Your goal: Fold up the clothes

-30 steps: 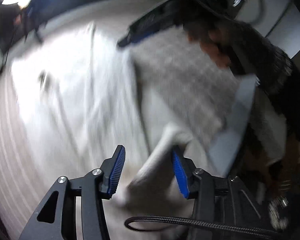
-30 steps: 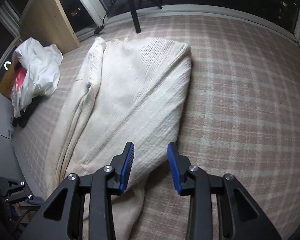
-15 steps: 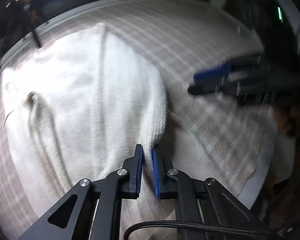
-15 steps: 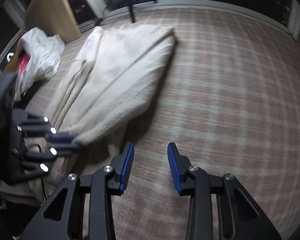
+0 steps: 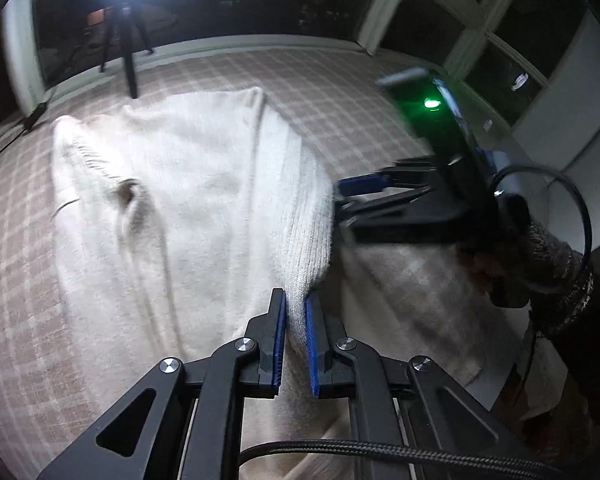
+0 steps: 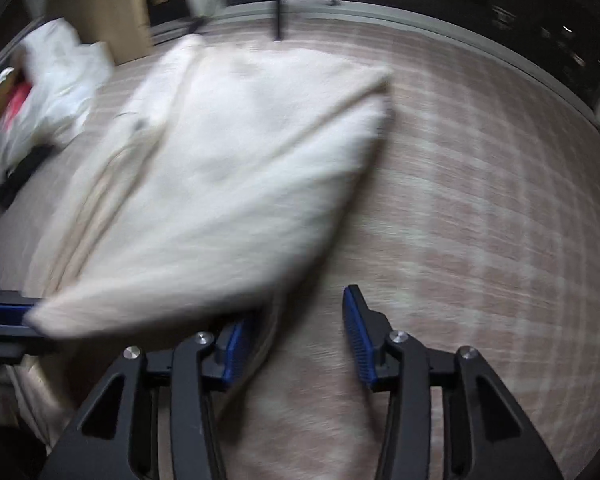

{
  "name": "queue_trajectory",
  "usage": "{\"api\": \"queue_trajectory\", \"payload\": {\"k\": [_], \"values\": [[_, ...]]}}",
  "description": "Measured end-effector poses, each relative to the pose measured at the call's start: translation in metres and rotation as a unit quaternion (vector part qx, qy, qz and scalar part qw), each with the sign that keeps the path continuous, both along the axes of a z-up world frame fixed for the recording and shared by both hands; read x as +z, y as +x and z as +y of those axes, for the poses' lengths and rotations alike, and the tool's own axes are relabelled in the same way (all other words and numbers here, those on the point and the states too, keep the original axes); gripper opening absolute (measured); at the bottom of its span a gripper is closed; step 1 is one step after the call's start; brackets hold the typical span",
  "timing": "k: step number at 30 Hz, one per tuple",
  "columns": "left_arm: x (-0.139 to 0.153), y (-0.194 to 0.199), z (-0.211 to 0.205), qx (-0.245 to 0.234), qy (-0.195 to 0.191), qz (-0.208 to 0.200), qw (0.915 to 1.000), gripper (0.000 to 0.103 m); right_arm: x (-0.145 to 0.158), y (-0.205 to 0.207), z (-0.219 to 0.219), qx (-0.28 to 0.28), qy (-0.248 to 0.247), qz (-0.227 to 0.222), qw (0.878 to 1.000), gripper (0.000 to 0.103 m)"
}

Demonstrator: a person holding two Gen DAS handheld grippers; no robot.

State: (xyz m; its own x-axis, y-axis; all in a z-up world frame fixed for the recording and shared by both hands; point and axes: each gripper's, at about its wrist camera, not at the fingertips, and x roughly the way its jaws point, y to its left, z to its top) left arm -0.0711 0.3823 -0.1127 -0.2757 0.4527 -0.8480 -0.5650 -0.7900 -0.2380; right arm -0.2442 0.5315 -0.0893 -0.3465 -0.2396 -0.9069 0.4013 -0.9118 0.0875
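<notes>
A cream knitted sweater (image 5: 172,200) lies spread on a pink checked bedcover (image 5: 340,92). My left gripper (image 5: 296,344) is shut on the sweater's ribbed edge and holds it lifted. My right gripper (image 6: 296,340) is open, with the lifted sweater (image 6: 240,184) over its left finger. In the left wrist view the right gripper (image 5: 352,204) reaches in from the right, beside the lifted edge. In the right wrist view the left gripper (image 6: 4,316) shows at the left edge, holding the sweater's corner.
A tripod (image 5: 124,52) with a bright lamp stands beyond the bed's far edge. A white plastic bag (image 6: 56,84) and a wooden board (image 6: 100,4) lie at the far left. Dark windows run along the back. The bedcover (image 6: 480,220) shows bare to the right.
My left gripper closed on the sweater's edge and lifted it. My right gripper moved in toward the lifted edge, staying open. The sweater's near part has come off the bedcover.
</notes>
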Motion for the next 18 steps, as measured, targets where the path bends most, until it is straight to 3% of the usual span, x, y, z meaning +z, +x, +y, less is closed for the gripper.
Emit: {"api": "queue_trajectory", "payload": {"k": [3, 5, 9, 12, 15, 18], "values": [[-0.007, 0.002, -0.001, -0.004, 0.004, -0.016, 0.9999, 0.009, 0.006, 0.001, 0.029, -0.061, 0.018, 0.018, 0.998, 0.043], [-0.014, 0.005, 0.002, -0.013, 0.011, -0.034, 0.9993, 0.011, 0.012, 0.003, 0.044, -0.081, 0.001, 0.02, 0.997, 0.043], [-0.007, 0.026, 0.022, -0.048, 0.009, -0.03, 0.9984, 0.017, 0.028, 0.013, 0.039, -0.043, -0.057, 0.021, 0.997, 0.043], [0.0, 0.033, 0.026, -0.052, -0.005, -0.005, 0.9986, 0.017, 0.021, 0.02, 0.004, 0.028, -0.004, 0.019, 0.999, 0.044], [-0.002, 0.033, 0.037, -0.063, -0.011, -0.011, 0.9979, 0.024, 0.004, 0.018, -0.018, 0.054, 0.045, 0.012, 0.997, 0.044], [-0.011, 0.038, 0.061, -0.093, -0.038, 0.006, 0.9949, 0.034, 0.006, 0.011, -0.011, 0.04, 0.012, 0.005, 0.999, 0.044]]}}
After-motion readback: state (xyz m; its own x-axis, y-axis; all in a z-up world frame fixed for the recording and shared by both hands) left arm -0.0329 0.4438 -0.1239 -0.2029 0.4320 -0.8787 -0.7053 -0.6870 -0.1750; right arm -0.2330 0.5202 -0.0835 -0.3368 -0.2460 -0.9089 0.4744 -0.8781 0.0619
